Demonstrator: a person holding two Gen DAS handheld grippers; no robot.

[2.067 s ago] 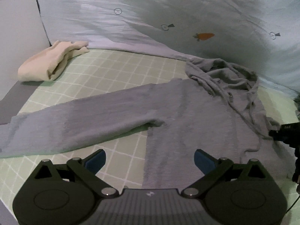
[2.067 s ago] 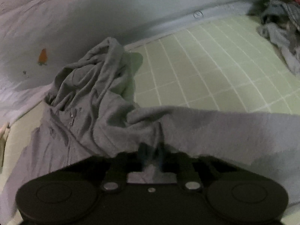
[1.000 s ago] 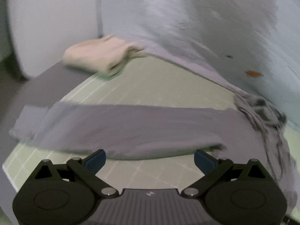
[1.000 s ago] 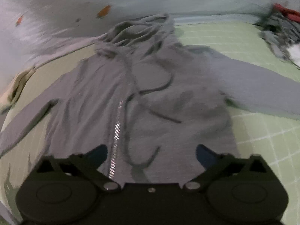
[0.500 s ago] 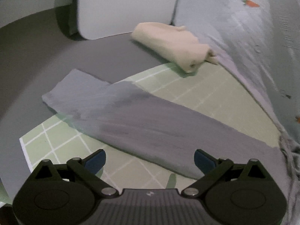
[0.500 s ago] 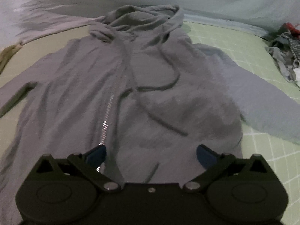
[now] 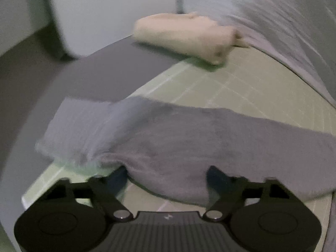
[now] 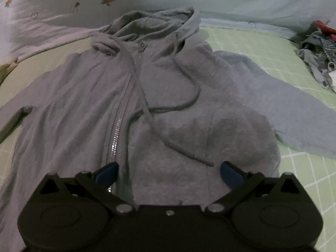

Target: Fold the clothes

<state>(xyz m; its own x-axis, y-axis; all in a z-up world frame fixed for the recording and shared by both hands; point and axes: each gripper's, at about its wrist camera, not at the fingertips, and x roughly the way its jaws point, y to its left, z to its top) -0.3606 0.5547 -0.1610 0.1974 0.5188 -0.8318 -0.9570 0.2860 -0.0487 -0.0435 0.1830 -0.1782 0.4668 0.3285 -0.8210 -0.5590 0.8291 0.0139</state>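
Observation:
A grey zip hoodie point(image 8: 168, 109) lies face up on the green checked bed sheet point(image 8: 262, 46), hood at the far end, drawstrings loose across the chest. Its left sleeve point(image 7: 189, 134) stretches across the left wrist view, cuff end at the left over the bed edge. My left gripper point(image 7: 168, 174) is open with the sleeve's near edge bulging between its fingers. My right gripper point(image 8: 169, 173) is open and empty, low over the hoodie's lower front, near the zipper point(image 8: 116, 132).
A rolled cream garment point(image 7: 184, 35) lies at the far left of the bed. A pale blue carrot-print duvet point(image 8: 63, 6) runs along the back. A pile of mixed clothes point(image 8: 317, 48) sits at the right. A dark grey surface point(image 7: 84, 75) borders the sheet's left edge.
My left gripper has moved down onto the left sleeve, so the cloth now sits between its open fingers. My right gripper released the hoodie earlier, opened, and now hovers slightly closer over the lower front.

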